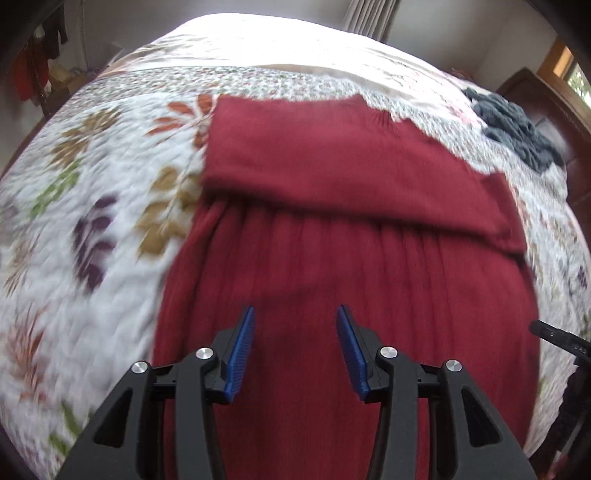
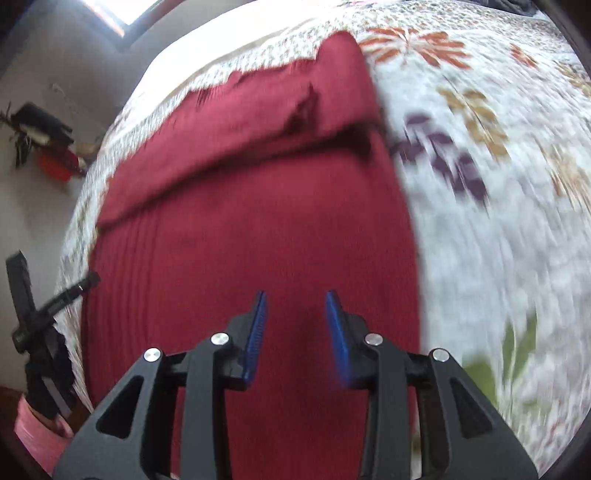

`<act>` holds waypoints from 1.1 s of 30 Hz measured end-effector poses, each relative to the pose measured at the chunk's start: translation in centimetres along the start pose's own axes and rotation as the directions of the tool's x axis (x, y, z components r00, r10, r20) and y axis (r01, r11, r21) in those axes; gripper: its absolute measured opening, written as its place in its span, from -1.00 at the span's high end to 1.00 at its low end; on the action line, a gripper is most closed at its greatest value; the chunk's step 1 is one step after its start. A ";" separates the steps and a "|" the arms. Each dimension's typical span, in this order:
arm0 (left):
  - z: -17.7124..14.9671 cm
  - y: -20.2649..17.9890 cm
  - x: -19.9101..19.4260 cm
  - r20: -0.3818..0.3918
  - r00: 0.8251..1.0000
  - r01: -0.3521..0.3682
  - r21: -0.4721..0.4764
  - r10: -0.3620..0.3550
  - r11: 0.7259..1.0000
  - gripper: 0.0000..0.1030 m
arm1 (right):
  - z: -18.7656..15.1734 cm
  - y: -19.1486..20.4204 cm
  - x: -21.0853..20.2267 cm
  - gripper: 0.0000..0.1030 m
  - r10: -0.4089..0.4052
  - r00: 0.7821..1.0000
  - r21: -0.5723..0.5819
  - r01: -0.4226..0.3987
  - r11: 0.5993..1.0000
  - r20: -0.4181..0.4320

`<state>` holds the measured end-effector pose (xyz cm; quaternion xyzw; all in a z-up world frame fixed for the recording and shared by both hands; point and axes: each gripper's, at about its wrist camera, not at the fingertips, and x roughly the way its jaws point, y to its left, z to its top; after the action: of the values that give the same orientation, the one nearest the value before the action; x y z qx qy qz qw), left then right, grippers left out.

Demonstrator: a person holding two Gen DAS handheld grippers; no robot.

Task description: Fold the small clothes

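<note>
Beneath both empty, parted grippers, left gripper (image 1: 295,314), right gripper (image 2: 295,299), red garment (image 1: 332,240) on quilt (image 1: 92,221)

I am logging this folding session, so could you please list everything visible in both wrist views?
Garment: one, dark red, spread on the bed, its far part folded over toward the near part.
Quilt: one, white with a coloured leaf print, covering the bed under the garment.
Knit item: one, grey-blue, bunched on the quilt beyond the garment, toward the right.
Hanging clothes: a few, red and dark, at the far left wall.
Curtain: one, pale, behind the bed.
Left gripper: one, black with blue pads, open above the garment.
Right gripper: one, black with blue pads, open above the garment.
</note>
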<state>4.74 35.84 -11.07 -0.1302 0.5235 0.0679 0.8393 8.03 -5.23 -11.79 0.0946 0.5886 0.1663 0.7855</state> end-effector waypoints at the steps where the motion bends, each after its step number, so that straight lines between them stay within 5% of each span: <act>1: -1.4 0.4 -0.6 -0.001 1.000 -0.010 0.004 0.010 1.000 0.06 | -2.2 -0.1 -0.3 0.32 -0.013 1.000 -0.009 0.013 1.000 -0.015; 6: -8.7 2.4 -3.9 -0.016 0.998 -0.063 0.012 0.063 0.998 0.06 | -9.5 -0.8 -1.3 0.26 -0.032 0.996 -0.010 0.031 0.999 -0.078; 10: -11.9 3.8 -6.5 -0.002 0.998 -0.063 -0.019 0.063 0.998 0.05 | -11.7 -1.3 -2.6 0.27 -0.024 0.996 0.004 0.025 1.000 -0.082; 15: -14.0 5.3 -9.5 0.037 0.997 -0.069 -0.046 0.070 0.997 -0.15 | -13.5 -3.2 -5.4 0.10 0.003 0.999 0.058 -0.001 0.998 -0.033; 23: -16.0 8.9 -10.9 0.002 0.998 -0.067 -0.124 0.068 0.990 -0.17 | -16.3 -5.8 -6.2 0.05 0.038 0.998 0.138 -0.032 0.990 -0.047; 33: -18.2 10.3 -9.3 -0.065 0.996 0.052 -0.209 -0.067 0.977 -0.17 | -18.3 -7.8 -5.3 0.05 0.124 0.989 0.230 -0.104 0.968 -0.076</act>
<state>-17.63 40.61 -11.90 -0.2347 0.5392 0.0922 0.8036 -9.66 -15.25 -15.06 0.2093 0.6318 0.1472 0.7317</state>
